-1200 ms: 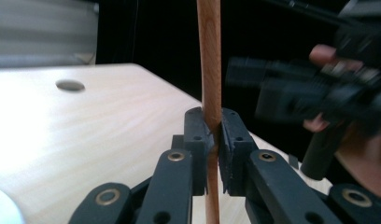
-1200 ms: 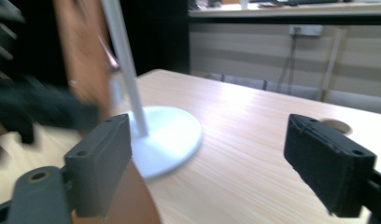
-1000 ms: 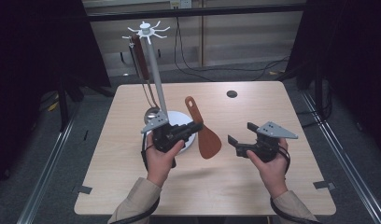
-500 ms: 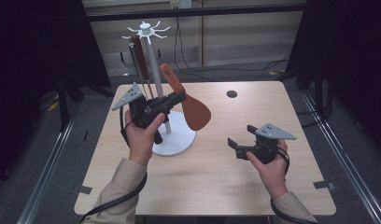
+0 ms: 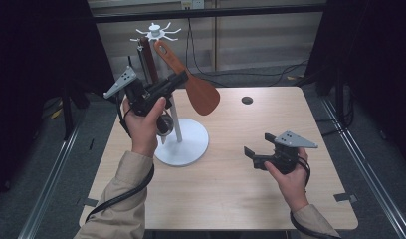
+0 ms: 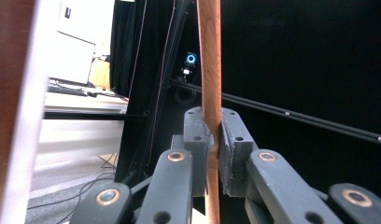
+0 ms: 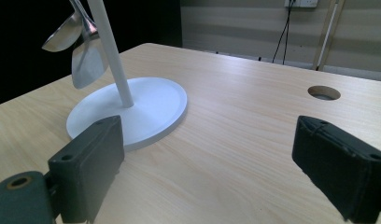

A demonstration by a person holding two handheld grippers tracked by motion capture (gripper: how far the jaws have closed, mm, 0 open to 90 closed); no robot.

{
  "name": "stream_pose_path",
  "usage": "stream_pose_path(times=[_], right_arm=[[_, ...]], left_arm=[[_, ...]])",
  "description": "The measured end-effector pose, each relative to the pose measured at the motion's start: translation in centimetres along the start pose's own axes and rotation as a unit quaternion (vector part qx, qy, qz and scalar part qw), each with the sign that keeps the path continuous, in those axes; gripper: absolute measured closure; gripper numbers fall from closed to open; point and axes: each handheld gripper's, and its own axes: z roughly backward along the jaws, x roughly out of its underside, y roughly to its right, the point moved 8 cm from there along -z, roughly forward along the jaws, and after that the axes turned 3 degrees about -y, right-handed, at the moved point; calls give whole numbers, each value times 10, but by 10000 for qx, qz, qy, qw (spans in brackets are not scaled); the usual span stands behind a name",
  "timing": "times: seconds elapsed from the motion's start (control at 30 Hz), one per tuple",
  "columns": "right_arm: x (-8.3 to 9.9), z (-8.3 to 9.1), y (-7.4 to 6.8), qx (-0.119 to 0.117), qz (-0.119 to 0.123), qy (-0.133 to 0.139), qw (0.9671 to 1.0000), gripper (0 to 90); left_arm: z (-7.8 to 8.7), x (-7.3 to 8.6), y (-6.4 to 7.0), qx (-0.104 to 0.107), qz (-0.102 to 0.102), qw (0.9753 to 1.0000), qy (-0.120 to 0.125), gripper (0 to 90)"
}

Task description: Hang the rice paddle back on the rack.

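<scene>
My left gripper (image 5: 178, 79) is raised beside the rack's pole, jaws pinched tight on the handle of the wooden spatula (image 5: 193, 82); the left gripper view shows the handle (image 6: 210, 93) squeezed between both pads. Spatula's in the air, blade hanging out over the table (image 5: 231, 194), looped handle end up near the hook crown of the white utensil rack (image 5: 158, 34). Can't tell if the loop is on a hook yet; looks close but not seated, so I judge the hanging step is mid-way: lifted and brought to the rack, hooking and letting go left. Other utensils already hang there: a dark-handled one just behind the spatula handle, and metal spoons (image 7: 72, 39) low by the pole above the round white base (image 7: 132, 109). Further right, a small round hole (image 5: 247, 100) in the tabletop. Far right, my right gripper (image 5: 258, 155) sits low over the table, jaws wide apart, gripping nothing, bare wood between them in the right gripper view, well apart from the rack.
</scene>
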Motion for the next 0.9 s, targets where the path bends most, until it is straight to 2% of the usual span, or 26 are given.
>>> stream_pose_path(times=[0.2,0.23,0.27,0.33,0.4,0.43,0.5,0.53,0.6,0.63,0.73,0.8,0.87,0.9], right_arm=[[2,0,-2,-19,11,-23,10000,88],[2,0,-2,-27,18,-33,10000,88],[3,-1,-3,-41,33,-44,10000,88],[3,-1,-4,-43,46,-63,10000,88],[3,0,-5,-58,75,-71,9999,88],[3,0,-5,-49,70,-76,9999,88],[4,1,-5,-63,74,-95,9999,88],[4,1,-5,-48,86,-77,9999,88],[3,2,-5,-62,71,-77,9999,88],[3,3,-5,-34,72,-73,9999,88],[3,3,-6,-63,112,-83,9999,88],[2,3,-7,-59,123,-70,9999,88],[2,2,-8,-58,152,-76,9998,87],[3,2,-8,-80,130,-92,9998,87]], left_arm=[[-2,4,-10,-78,143,9999,50,831],[-2,4,-10,-78,143,9999,50,830],[0,5,-12,-167,61,9998,37,828],[1,6,-11,-215,72,9997,115,826],[8,12,-12,-317,-113,9994,106,768],[8,12,-12,-317,-113,9994,106,728],[18,22,-13,-454,-256,9986,21,714],[23,27,-14,-601,-332,9976,-82,683],[27,31,-14,-632,-371,9973,-65,653],[35,37,-14,-719,-344,9968,-87,623],[45,46,-15,-932,-513,9943,-123,469],[50,51,-13,-1012,-561,9932,-139,393],[53,54,-11,-1137,-688,9911,-115,312],[54,57,-9,-1107,-726,9911,-147,277]])
